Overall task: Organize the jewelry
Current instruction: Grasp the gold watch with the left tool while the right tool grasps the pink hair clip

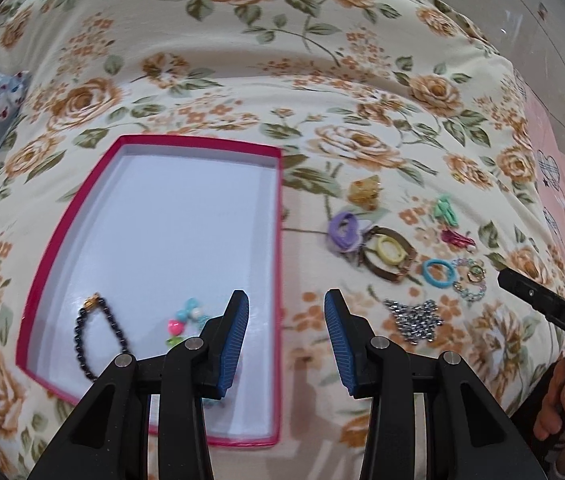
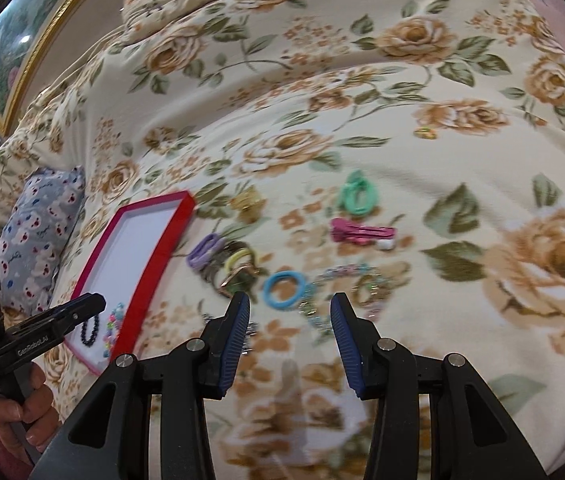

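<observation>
Floral bedspread (image 1: 242, 92) — blue patterned pillow (image 2: 38, 224) beside it — gilt-framed picture (image 2: 14, 36) behind.

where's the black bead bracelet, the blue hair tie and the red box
black bead bracelet (image 1: 100, 344), left wrist view, on its right strand
blue hair tie (image 2: 285, 288), right wrist view, on its ring
red box (image 1: 202, 145), left wrist view, on its far rim

The bedspread (image 1: 242, 80) is cream, printed with tan-orange roses and grey-green leaves. On it lies a box (image 1: 186, 145) with a pink-red rim and a pale bluish-white floor, holding a black bead bracelet (image 1: 98, 340). Beyond the box's right side lie a lilac hair tie (image 1: 345, 230), a yellow ring (image 1: 389, 250), a blue hair tie (image 2: 285, 289), a mint-green clip (image 2: 356, 196) and a magenta clip (image 2: 358, 232). The pillow (image 2: 38, 224) at the bed's left edge is blue-grey with small white and red figures.
</observation>
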